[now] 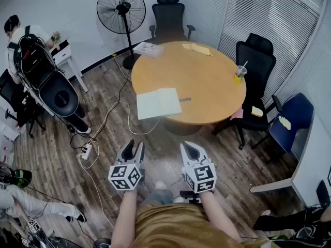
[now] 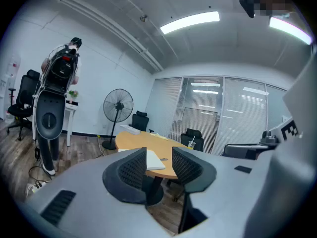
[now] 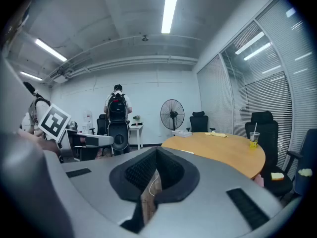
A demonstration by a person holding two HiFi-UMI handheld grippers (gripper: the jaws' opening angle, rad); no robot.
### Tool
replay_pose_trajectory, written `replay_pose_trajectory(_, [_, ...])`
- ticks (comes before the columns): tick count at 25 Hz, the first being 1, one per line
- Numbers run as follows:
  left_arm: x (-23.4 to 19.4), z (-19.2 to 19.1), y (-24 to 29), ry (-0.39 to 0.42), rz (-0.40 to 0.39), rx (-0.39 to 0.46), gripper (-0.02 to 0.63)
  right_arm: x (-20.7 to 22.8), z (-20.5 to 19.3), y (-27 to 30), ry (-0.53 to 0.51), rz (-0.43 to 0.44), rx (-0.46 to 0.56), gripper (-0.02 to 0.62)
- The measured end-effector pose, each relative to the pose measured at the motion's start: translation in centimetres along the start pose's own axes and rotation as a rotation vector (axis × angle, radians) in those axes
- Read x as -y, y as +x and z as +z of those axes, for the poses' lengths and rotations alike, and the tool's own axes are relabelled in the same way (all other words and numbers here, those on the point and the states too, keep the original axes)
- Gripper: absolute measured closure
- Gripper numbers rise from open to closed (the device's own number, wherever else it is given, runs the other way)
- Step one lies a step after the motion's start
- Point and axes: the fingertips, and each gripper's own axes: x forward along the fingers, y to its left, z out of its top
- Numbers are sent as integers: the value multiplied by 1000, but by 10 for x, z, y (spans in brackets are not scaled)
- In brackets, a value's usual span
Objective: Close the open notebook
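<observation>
An open notebook [image 1: 158, 103] with white pages lies flat at the near left edge of the round wooden table [image 1: 212, 81]. Both grippers hang over the floor in front of the table, well short of it. My left gripper [image 1: 134, 146] is open with nothing in it; in the left gripper view the notebook [image 2: 154, 160] shows far off through the gap of the left gripper [image 2: 158, 163]. My right gripper [image 1: 189, 149] is shut and holds nothing; in the right gripper view, the pads of the right gripper [image 3: 155, 166] meet and the table [image 3: 223, 150] lies ahead to the right.
A small dark item [image 1: 185, 99] lies beside the notebook. On the table also stand a cup with a yellow drink [image 1: 239, 74], a stack of papers [image 1: 148, 49] and a yellow cloth [image 1: 196, 48]. Black chairs [image 1: 256, 61], a blue chair [image 1: 289, 120], a fan [image 1: 122, 9] and floor cables [image 1: 86, 151] surround it.
</observation>
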Motion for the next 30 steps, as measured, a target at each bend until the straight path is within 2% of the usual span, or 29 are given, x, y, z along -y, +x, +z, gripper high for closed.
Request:
replay_pose_trajectory(11, [6,-18,-10,-32,5,-4,434,0,-12,-9,-3,-2,-14,583])
replay_pose_trajectory(19, [4,-19,-22,-19,32,-11,434,-9,-19,-5,-1,47,-41,583])
replay_pose_trajectory(24, [-17,-7,-11,-38,73,15,439,-4,-14,22,4,66,-31,583])
replay_pose_trajectory(30, [-53,-15,37,-55,90,-38,439,14,-28,78,13,48,-87,583])
